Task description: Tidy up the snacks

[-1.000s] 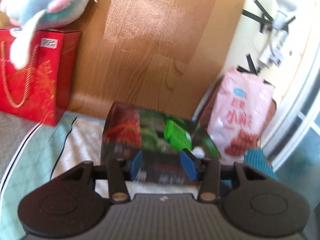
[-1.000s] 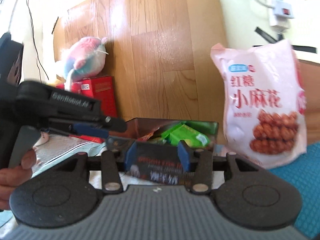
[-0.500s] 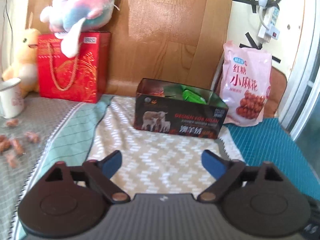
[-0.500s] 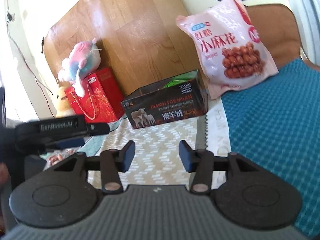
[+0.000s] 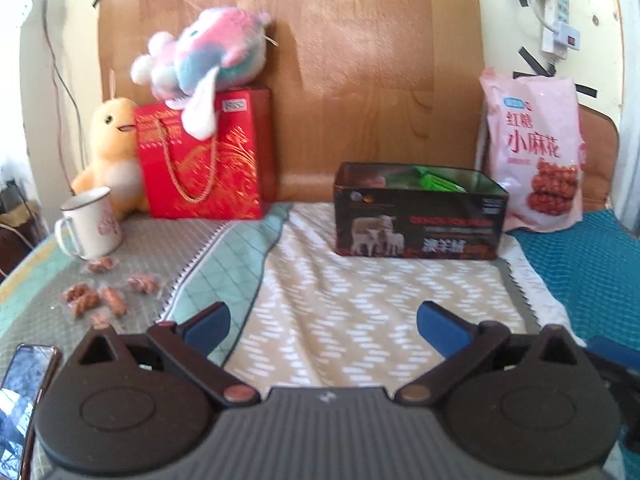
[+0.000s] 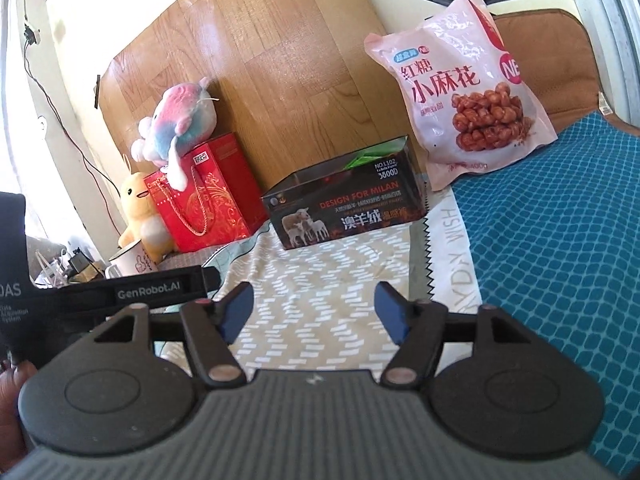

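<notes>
Both hand-held grippers are empty, jaws apart: the left hand-held gripper (image 5: 322,326) hovers over the chevron-pattern cloth (image 5: 360,304), and the right hand-held gripper (image 6: 314,314) hangs beside it, nearer the blue mat (image 6: 560,248).

The task's loose items, small wrapped twist snacks (image 5: 94,298), lie scattered on the grey cloth at the left, just in front of the white enamel mug (image 5: 90,222). The dark printed box (image 5: 418,220) stands open at the back, beside the pink snack bag (image 5: 534,152), and already contains green packets (image 5: 430,180).

Recommended procedure, as a judgement: take one wrapped snack at a time with the left unit, since that unit is nearer. Approach from above with the jaws spread across the short side of the piece. Close on the snack body, not on loose wrapper film, which may slip. Carry it over the box rim before release.

Count:
- boxes: one
- pink snack bags: one
- mugs: one
- red gift bags (image 5: 204,156): one
- plush toys: two, one pastel (image 5: 204,50), one yellow (image 5: 114,148)
- loose twist snacks: roughly six or seven; blur prevents an exact count
</notes>
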`<action>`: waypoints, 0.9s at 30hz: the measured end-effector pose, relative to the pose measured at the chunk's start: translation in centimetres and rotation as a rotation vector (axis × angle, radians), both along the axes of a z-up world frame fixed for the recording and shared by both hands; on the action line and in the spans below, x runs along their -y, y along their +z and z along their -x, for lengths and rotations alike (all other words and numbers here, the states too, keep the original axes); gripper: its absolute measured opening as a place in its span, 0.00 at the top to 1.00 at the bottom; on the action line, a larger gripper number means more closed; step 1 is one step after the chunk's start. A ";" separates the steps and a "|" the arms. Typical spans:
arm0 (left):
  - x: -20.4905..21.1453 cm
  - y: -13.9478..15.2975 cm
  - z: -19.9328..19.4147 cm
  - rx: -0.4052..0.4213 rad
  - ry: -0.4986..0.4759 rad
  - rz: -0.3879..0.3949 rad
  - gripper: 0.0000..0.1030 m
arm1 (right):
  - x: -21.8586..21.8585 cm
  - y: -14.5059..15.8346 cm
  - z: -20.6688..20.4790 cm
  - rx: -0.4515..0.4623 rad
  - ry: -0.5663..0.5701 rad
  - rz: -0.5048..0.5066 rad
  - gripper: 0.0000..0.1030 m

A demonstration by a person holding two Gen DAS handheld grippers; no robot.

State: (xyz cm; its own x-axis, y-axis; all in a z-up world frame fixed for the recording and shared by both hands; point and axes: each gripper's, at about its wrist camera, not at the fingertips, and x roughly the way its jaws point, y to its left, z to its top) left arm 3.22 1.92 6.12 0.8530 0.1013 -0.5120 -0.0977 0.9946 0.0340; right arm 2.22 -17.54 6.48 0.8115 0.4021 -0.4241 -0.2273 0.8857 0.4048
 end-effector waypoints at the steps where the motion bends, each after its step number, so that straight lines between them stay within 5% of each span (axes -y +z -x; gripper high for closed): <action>1: 0.0 -0.1 0.0 0.003 0.002 -0.001 0.00 | 0.0 0.0 0.0 0.003 -0.004 0.003 0.32; 27: 0.4 -2.1 -2.0 -0.044 -0.002 -0.030 0.00 | 0.0 -2.5 -1.9 -0.071 -0.019 0.002 0.28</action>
State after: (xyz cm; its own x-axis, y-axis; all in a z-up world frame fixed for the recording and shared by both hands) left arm 5.18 1.49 4.06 0.8299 0.1154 -0.5458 -0.0934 0.9933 0.0680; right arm 4.14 -17.50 4.00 0.7870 0.3859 -0.4814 -0.1814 0.8905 0.4172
